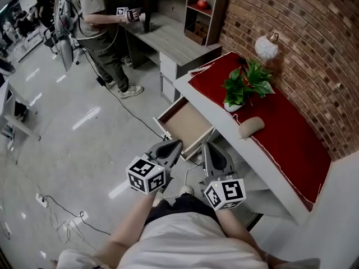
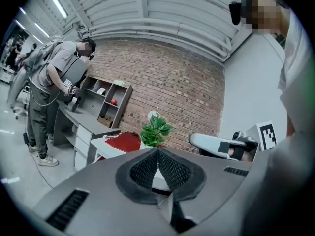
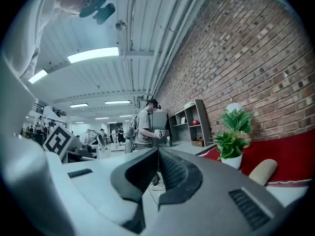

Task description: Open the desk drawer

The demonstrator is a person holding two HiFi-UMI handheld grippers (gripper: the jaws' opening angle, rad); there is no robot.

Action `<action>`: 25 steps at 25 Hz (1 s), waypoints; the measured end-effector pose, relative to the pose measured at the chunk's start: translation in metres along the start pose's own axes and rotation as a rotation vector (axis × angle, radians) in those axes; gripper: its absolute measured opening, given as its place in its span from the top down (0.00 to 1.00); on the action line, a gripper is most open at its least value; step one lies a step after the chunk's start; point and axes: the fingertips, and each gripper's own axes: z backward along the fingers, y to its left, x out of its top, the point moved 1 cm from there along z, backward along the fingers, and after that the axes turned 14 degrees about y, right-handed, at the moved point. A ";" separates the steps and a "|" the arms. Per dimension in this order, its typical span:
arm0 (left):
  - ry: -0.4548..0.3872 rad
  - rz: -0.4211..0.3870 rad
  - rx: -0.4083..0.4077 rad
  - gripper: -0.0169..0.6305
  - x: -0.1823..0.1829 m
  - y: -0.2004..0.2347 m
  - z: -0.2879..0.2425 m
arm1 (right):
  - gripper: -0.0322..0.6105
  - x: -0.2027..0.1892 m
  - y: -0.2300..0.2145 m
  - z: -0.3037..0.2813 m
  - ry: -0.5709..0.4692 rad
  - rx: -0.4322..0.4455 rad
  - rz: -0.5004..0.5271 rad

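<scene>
- Pale glossy floor (image 1: 73,150) across the left of the head view, with cables trailing over it
- Brick wall (image 1: 291,32) along the table's back edge
- White table (image 1: 263,167) running diagonally from the upper middle to the lower right
- Red cloth (image 1: 291,133) spread over most of the table top, up to the back edge
- Grey desk with a shelf unit (image 1: 168,38) beyond the table's far end; a person (image 1: 98,21) standing at it
- Drawer (image 1: 185,125) pulled out from under the table's front edge, near its far-left corner, with a bare beige bottom showing
- Left gripper (image 1: 175,145) with jaws closed on nothing, tips overlapping the drawer's front corner in the head view; contact there not discernible
- Right gripper (image 1: 207,150) with jaws likewise pressed together and empty, just beside the left one, below the table's front edge
- Marker cube (image 1: 147,175) on the left gripper and another (image 1: 224,193) on the right
- Green plant (image 1: 247,86) in a white pot on the cloth, near the back edge
- White globe (image 1: 266,48) fixed to the wall above the plant
- Beige oblong pad (image 1: 251,126) at the cloth's front edge, near the plant
</scene>
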 end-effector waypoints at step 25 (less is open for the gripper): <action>0.063 0.005 0.080 0.95 -0.036 0.012 0.003 | 0.92 -0.026 -0.018 0.008 0.048 -0.051 -0.009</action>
